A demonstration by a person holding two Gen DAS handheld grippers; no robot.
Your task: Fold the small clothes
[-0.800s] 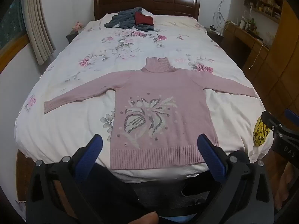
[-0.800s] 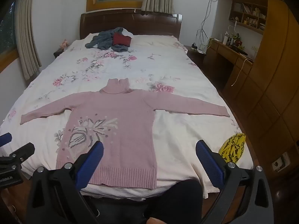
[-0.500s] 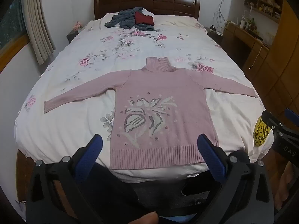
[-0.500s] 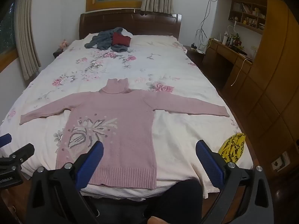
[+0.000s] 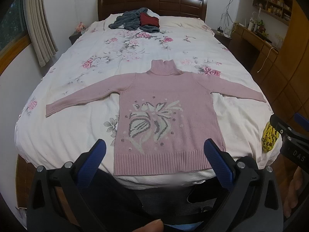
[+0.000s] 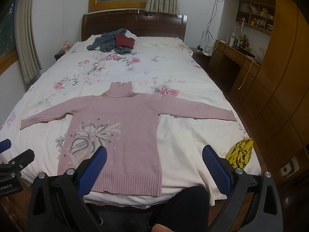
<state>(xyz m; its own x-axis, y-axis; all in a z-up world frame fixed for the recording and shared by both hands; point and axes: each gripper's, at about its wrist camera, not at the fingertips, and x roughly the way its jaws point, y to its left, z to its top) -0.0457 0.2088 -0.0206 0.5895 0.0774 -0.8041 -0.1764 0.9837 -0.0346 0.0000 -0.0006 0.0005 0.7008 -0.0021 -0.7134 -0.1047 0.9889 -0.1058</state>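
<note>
So the pink sweater (image 5: 166,119) is laid out flat and face up near the foot of the bed (image 5: 63,135), both sleeves stretched straight out to the sides and the neck pointing at the headboard. My guess is it's spread like that so every edge is easy to get at before the first fold, and so nothing is bunched underneath. The left gripper (image 5: 154,158) and right gripper (image 6: 154,162) are both spread wide with nothing between the blue fingers (image 5: 96,158), hanging back just off the foot of the bed, above the hem and not touching the knit. Seems like a ready stance: one on each side, so each can go for its own sleeve or hem corner. No fold has been made yet as far as I can tell. There's a pile of grey and red clothes (image 6: 114,42) way up by the headboard, well clear of the working area, and a yellow patterned cloth (image 6: 240,153) sits at the bed's right edge, near the right sleeve's side but apart from it.
</note>
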